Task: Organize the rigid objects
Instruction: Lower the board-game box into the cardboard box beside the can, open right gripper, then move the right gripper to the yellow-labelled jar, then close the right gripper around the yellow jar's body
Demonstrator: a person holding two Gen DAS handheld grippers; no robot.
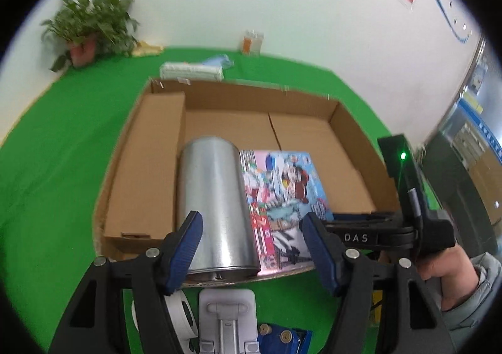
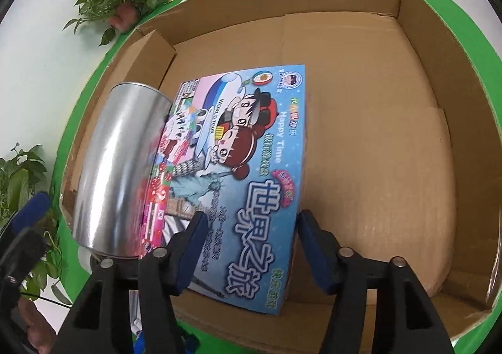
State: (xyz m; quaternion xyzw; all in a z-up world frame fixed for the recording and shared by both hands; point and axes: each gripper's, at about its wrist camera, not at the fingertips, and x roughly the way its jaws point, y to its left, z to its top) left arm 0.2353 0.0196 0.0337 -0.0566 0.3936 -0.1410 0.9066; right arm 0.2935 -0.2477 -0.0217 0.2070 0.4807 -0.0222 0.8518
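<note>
The cardboard box [image 2: 417, 77] sits open on the green surface [image 1: 62, 150], and everything here is placed against it. Inside the box, toward its left side, a silver metal can [image 1: 213, 203] lies on its side with its length running from the near rim toward the far wall. Touching the can on its right, a colourful game box [image 2: 244, 172] printed with cartoon children, an aeroplane and Chinese lettering lies flat on the box floor, its near end reaching the near rim. The right part of the box floor is bare cardboard.

The left gripper [image 1: 251, 247] hovers at the near rim of the box, its blue-padded fingers [image 1: 185, 247] spread apart; the can's near end lies between them but neither pad presses on it. The right gripper [image 2: 251, 250] is also over the near rim, further right, with its fingers [image 2: 313, 250] apart and straddling the near end of the game box without closing on it. In the left wrist view the right gripper's black body and the hand [image 1: 445, 272] holding it show at the box's right near corner.

Beyond the box's far wall, on the surface, lie a pale flat package [image 1: 191, 71] and a blue item just beside it, too blurred to identify. A potted plant [image 1: 88, 27] stands past the box's far left corner against the white wall. A small clear container [image 1: 252, 41] stands by the wall behind the box.
</note>
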